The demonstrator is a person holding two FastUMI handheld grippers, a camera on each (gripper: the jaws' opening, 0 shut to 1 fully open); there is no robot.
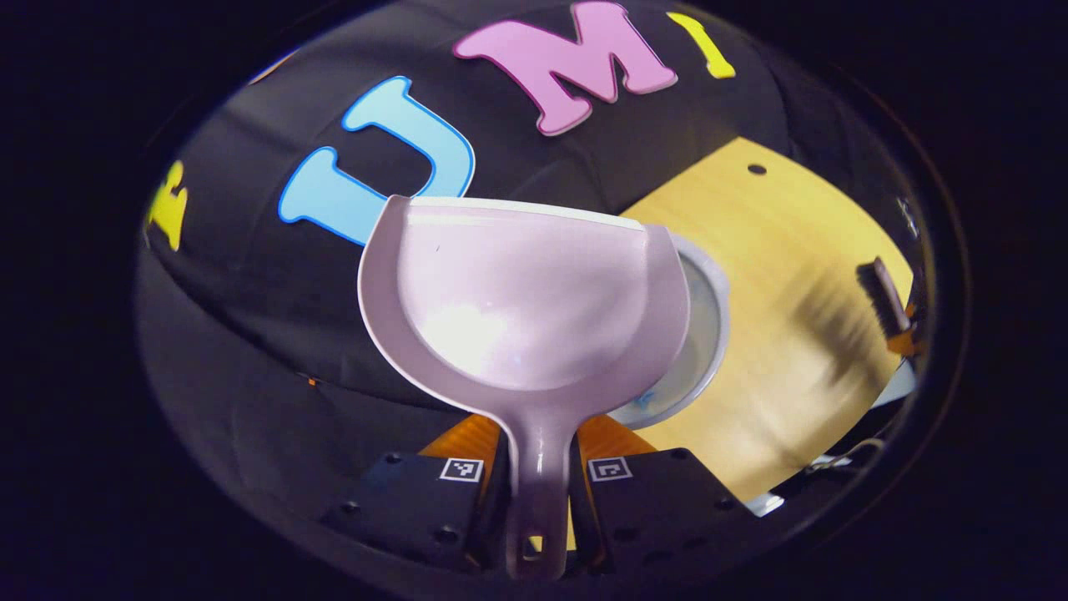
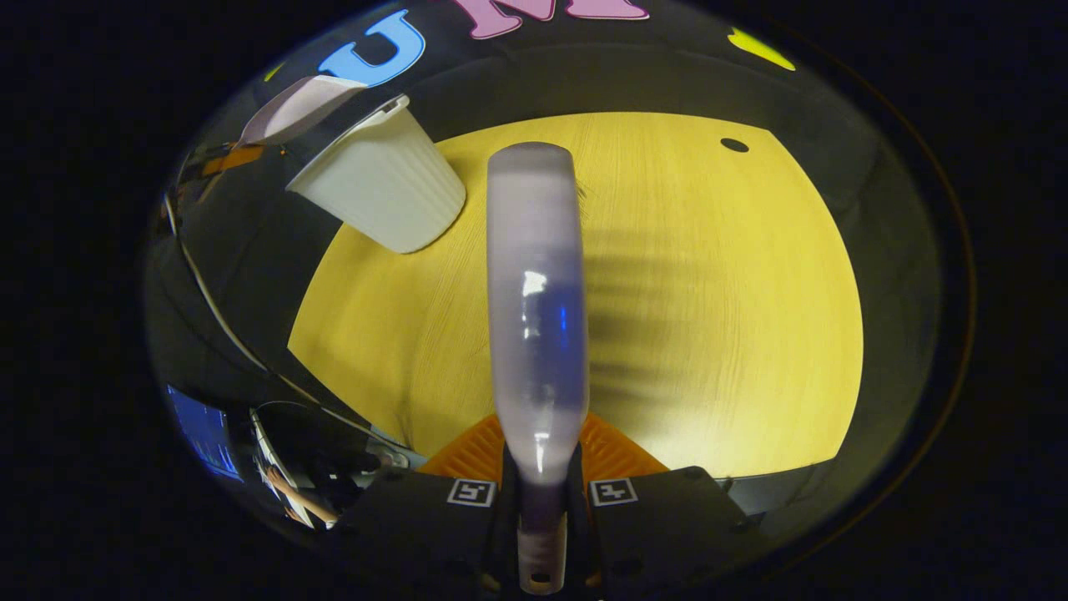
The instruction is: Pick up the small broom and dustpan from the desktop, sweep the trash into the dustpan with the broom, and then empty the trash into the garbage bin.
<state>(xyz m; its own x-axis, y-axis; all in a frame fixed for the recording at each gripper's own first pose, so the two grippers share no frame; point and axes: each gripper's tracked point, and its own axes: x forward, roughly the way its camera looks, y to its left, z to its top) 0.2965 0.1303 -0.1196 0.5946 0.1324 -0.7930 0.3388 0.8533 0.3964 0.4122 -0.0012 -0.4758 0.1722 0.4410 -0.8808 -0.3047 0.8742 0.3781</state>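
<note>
Dustpan (image 1: 526, 309) handle clamped by left gripper (image 1: 538, 492); broom (image 2: 536, 309) by right gripper (image 2: 541, 501).

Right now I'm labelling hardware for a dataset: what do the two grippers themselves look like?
Both look alike. The left gripper has two black blocky jaws with visible screw heads; each carries a small square black-and-white marker on its top face, and an orange ribbed part sits behind them. The right gripper shows the same black blocks, square markers and orange ribbed piece. No cables on either are clear.
</note>
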